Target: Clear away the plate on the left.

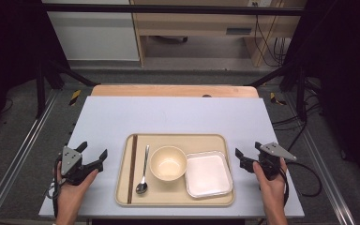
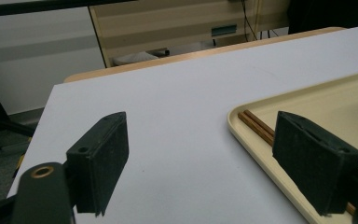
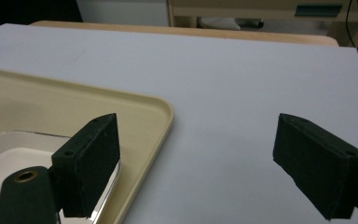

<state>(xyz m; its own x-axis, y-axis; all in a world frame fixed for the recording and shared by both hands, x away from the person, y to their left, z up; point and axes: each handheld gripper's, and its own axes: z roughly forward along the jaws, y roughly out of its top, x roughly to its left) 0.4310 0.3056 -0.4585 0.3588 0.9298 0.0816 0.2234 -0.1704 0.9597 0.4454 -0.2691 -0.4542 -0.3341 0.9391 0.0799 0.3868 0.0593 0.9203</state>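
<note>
Currently your left gripper (image 1: 95,160) and right gripper (image 1: 246,156) stand released, flanking the tray (image 1: 174,200) mid-table. Its long axis runs left-right. Count: one pair of chopsticks (image 1: 131,168), one spoon (image 1: 144,171), one bowl (image 1: 168,162), one white dish (image 1: 208,174).

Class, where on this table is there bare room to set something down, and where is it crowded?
Bare: the pale grey table top beyond the beige plastic tray, and strips beside it by each gripper. Crowded: the tray, with brown chopsticks, metal spoon, cream bowl, white square dish.
</note>
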